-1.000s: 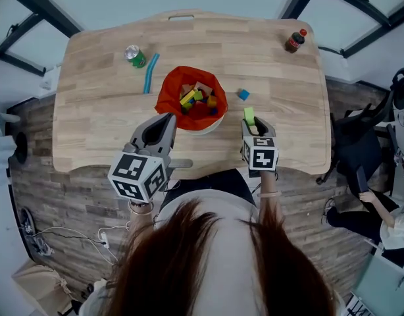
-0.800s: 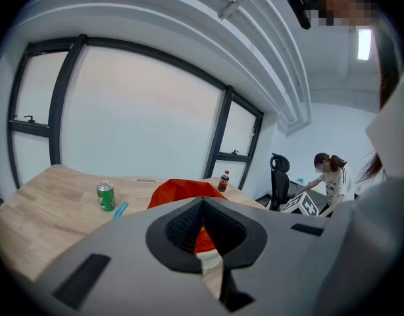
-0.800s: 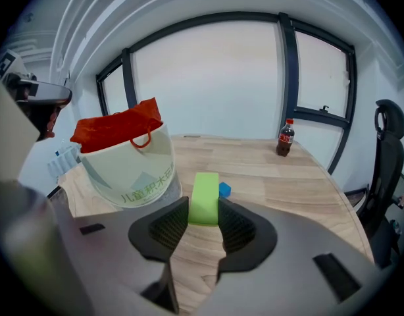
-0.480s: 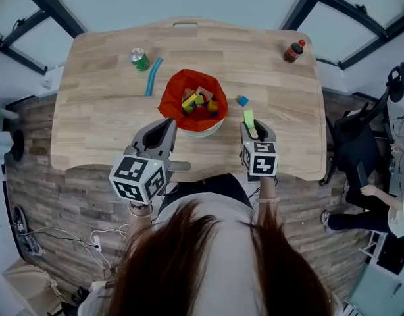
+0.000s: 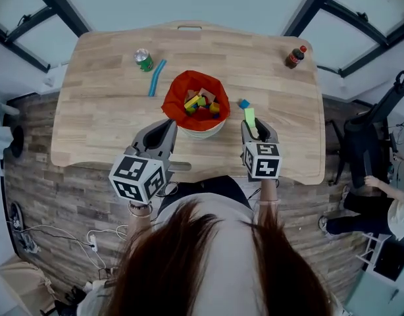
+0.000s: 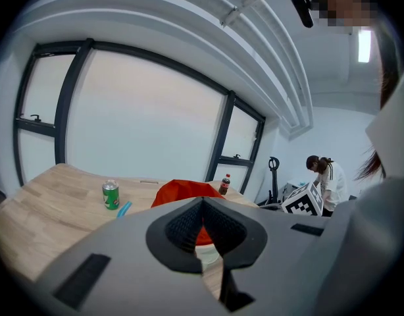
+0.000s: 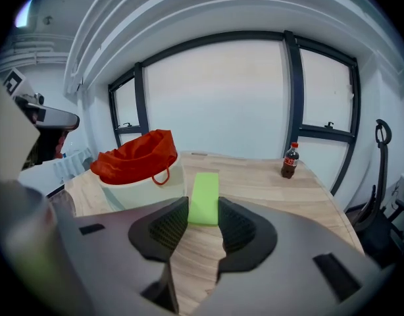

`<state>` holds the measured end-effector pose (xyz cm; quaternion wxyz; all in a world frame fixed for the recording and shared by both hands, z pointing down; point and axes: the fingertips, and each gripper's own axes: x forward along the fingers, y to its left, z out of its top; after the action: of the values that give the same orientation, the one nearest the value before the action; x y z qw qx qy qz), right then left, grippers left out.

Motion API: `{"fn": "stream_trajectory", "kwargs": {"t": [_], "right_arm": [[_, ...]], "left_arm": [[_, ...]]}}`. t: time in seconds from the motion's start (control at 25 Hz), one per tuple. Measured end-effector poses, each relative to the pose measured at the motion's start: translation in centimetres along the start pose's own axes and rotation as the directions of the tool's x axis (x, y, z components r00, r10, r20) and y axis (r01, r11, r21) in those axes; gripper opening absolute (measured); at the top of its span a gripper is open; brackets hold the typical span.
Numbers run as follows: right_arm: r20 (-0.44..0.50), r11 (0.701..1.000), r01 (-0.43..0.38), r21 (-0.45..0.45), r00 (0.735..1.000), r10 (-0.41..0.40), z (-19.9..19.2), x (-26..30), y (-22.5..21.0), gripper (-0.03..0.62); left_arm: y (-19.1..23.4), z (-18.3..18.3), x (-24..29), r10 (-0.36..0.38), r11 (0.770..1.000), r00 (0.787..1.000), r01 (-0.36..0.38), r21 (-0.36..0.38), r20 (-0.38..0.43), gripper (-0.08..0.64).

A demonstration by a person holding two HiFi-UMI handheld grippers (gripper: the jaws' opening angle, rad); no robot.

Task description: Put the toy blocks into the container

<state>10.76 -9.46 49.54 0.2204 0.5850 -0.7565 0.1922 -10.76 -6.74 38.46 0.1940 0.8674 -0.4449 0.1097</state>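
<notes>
A white container (image 5: 197,131) lined with a red bag (image 5: 182,87) stands mid-table and holds several coloured blocks (image 5: 201,103). My right gripper (image 5: 252,128) is to its right, shut on a flat light-green block (image 5: 249,118) that sticks out forward above the wood. In the right gripper view the green block (image 7: 204,198) sits between both pads, with the container (image 7: 144,182) at the left. A small blue block (image 5: 244,103) lies on the table just beyond. My left gripper (image 5: 170,124) hovers before the container's near side, shut and empty; the red bag (image 6: 183,191) shows past it.
A green can (image 5: 143,59) and a blue stick (image 5: 156,76) lie at the back left of the wooden table (image 5: 90,130). A cola bottle (image 5: 295,56) stands at the back right. The table's near edge runs under both grippers. A person (image 6: 328,178) stands off to the right.
My right gripper has risen a little with the green block in it. The left gripper has stayed where it was.
</notes>
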Motion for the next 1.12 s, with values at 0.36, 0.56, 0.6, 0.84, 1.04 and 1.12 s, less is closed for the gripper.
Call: {"fn": "stream_trajectory", "kwargs": {"t": [0.36, 0.56, 0.6, 0.84, 1.04, 1.12], "right_arm": [[0.073, 0.999, -0.029, -0.032, 0.997, 0.032, 3.0, -0.8, 1.2, 0.152], [0.104, 0.998, -0.045, -0.052, 0.993, 0.05, 4.5, -1.2, 1.8, 0.152], [0.107, 0.997, -0.05, -0.055, 0.993, 0.056, 4.8, -1.2, 2.0, 0.152], [0.135, 0.994, -0.081, -0.073, 0.987, 0.09, 6.1, -1.5, 3.0, 0.152], [0.152, 0.988, -0.124, -0.091, 0.979, 0.137, 7.0, -1.6, 4.0, 0.152], [0.16, 0.985, -0.143, -0.099, 0.974, 0.158, 7.4, -1.7, 4.6, 0.152]], "left_arm": [[0.5, 0.0, -1.0, 0.028, 1.0, 1.0, -0.028, -0.006, 0.015, 0.009], [0.8, -0.1, -1.5, 0.043, 0.999, 0.999, -0.043, -0.012, 0.021, 0.009], [0.9, -0.1, -1.5, 0.045, 0.999, 0.999, -0.044, -0.013, 0.022, 0.009], [1.2, 0.0, -1.9, 0.061, 0.998, 0.998, -0.06, -0.019, 0.032, 0.009], [1.5, 0.0, -2.4, 0.082, 0.996, 0.996, -0.081, -0.025, 0.039, 0.009], [1.5, 0.0, -2.7, 0.091, 0.996, 0.995, -0.09, -0.027, 0.043, 0.009]]}}
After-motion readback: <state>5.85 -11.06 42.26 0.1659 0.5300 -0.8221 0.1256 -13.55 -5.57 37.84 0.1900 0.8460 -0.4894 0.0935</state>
